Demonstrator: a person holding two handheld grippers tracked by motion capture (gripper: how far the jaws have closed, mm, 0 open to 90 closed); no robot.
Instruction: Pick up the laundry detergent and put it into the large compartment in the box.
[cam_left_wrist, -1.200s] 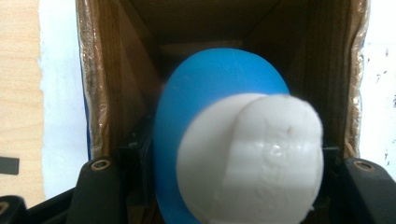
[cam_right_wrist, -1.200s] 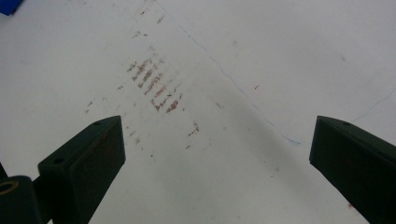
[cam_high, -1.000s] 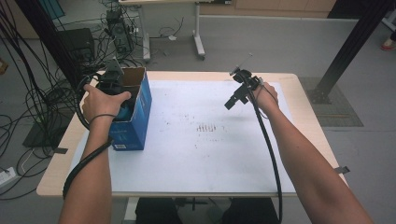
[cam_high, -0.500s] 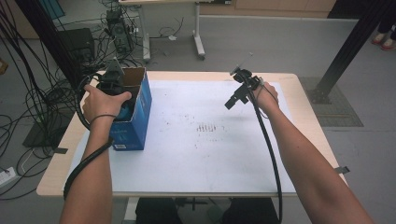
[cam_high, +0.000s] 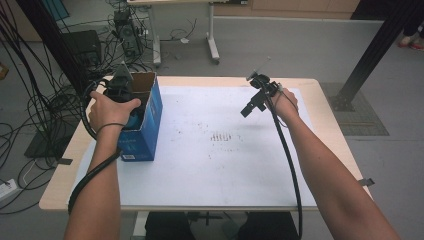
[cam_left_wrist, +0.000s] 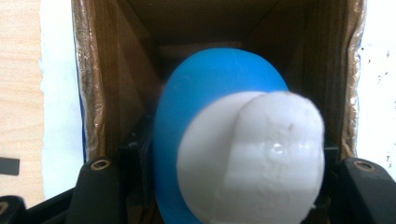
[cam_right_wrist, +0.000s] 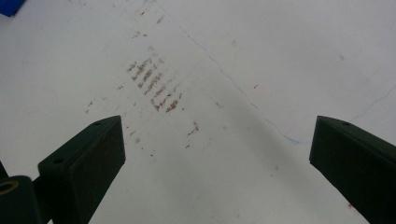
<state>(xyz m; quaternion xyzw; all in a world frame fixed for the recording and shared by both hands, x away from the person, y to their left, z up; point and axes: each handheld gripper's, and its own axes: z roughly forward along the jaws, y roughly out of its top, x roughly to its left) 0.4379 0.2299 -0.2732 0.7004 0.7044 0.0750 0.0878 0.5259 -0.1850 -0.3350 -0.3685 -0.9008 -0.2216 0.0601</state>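
Left side of desk (cam_high: 200, 197): open-topped blue cardboard box (cam_high: 148, 125) stands upright on the white sheet (cam_high: 225, 165), near the sheet's left edge. Left tool (cam_left_wrist: 219, 186) is held over the box mouth, pointing down into it. Its jaws are clamped on a blue-and-white toy (cam_left_wrist: 233, 140), a rounded blue body with a white cap nearest the camera. In the high view the toy shows as a blue patch (cam_high: 134, 120) at the box rim under the hand. It hangs inside the opening, between the brown inner walls; the box floor is too dark to tell how far below.

Right of the box: a cluster of brown scuff marks (cam_high: 221, 137) mid-sheet, otherwise bare paper.

Further right of the box: right tool (cam_high: 253, 105) is held above the sheet, well apart from the box, jaws spread wide with nothing between them.

Risks, as judged:
- Toy looks nearly as wide as the box; a release off-centre could wedge it against a wall or leave it perched at the rim.
- The box is unbraced; a nudge from the left tool could tip or slide it.
- Rounded surface may slip in the grip before it is low enough.
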